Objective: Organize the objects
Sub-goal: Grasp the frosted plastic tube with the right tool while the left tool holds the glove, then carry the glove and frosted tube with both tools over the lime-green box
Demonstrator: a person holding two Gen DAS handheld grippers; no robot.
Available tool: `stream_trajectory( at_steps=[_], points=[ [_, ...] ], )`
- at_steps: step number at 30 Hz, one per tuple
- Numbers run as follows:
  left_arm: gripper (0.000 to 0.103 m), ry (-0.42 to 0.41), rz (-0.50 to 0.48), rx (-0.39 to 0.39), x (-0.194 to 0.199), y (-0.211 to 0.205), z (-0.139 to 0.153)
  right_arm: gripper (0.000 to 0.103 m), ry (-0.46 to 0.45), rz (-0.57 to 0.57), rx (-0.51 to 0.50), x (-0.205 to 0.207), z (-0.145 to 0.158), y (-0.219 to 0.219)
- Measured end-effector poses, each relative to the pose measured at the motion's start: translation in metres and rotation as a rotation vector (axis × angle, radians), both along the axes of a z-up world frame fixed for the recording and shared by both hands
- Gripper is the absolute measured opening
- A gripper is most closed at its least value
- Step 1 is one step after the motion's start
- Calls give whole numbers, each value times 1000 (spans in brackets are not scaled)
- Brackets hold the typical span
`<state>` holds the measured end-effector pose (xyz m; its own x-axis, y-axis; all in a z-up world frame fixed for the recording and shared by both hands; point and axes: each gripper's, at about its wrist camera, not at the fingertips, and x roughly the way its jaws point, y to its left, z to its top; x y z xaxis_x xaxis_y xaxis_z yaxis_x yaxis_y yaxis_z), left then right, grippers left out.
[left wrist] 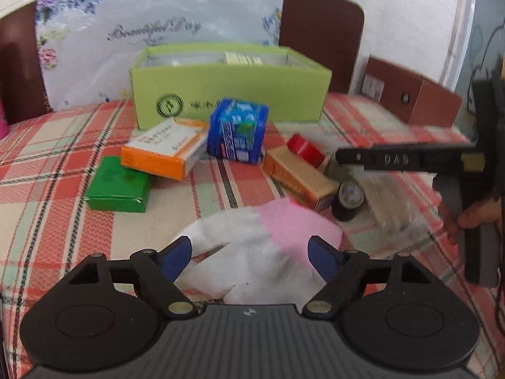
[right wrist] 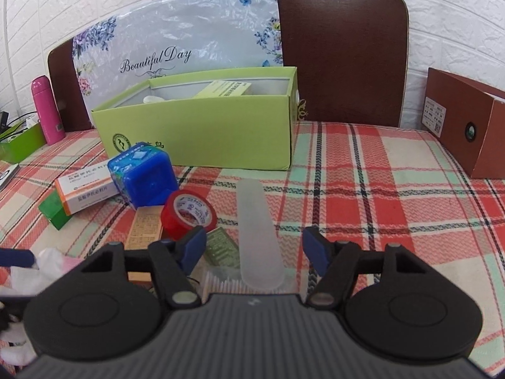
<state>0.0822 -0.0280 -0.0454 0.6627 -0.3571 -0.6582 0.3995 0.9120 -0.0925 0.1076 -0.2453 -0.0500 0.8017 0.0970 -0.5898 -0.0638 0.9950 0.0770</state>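
The green box stands open at the back of the plaid cloth, a few things already inside; loose items crowd the cloth before it, with bare room to the right; the frosted case lies between the spread, empty fingers of the right gripper; the sock lies under the left gripper, jaws wide and empty. Judged step: reaching for pickups; next, close on the sock, lift over the box's near wall.
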Motion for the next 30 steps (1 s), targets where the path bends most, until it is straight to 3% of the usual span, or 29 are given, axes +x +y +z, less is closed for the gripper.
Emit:
stream_trajectory(
  at_steps=[3, 5, 6, 9, 10, 11, 12, 15, 18, 19, 22, 30],
  points=[
    [79, 18, -38, -55, 1, -1, -3, 60, 3, -2, 20, 4, -3, -2],
    [41, 61, -57, -109, 2, 0, -5, 54, 7, -5, 45, 6, -3, -3],
    [37, 83, -60, -116, 3, -1, -6, 49, 8, -4, 49, 8, -2, -4],
    [37, 75, -54, -105, 2, -5, -6, 43, 12, 1, 53, 10, -1, -2],
    [45, 67, -46, -101, 1, -7, -6, 43, 12, 0, 53, 11, -1, -1],
    [60, 65, -44, -103, 1, -9, -7, 43, 13, -5, 60, 12, -2, -2],
    [64, 65, -50, -107, 1, -11, -7, 43, 18, -9, 75, 14, -2, -3],
    [62, 46, -76, -68, -3, -19, -8, 43, 38, -34, 141, 15, -4, -10],
    [51, 41, -87, -60, -6, -19, -8, 37, 42, -45, 150, 12, -4, -14],
    [46, 40, -81, -58, -6, -18, -9, 29, 39, -50, 146, 10, -4, -14],
    [20, 48, -57, -58, -4, -15, -8, 27, 37, -69, 108, 5, 1, -12],
    [10, 57, -47, -125, -11, -7, 1, 27, -36, -46, 119, -23, 20, -6]
  ],
)
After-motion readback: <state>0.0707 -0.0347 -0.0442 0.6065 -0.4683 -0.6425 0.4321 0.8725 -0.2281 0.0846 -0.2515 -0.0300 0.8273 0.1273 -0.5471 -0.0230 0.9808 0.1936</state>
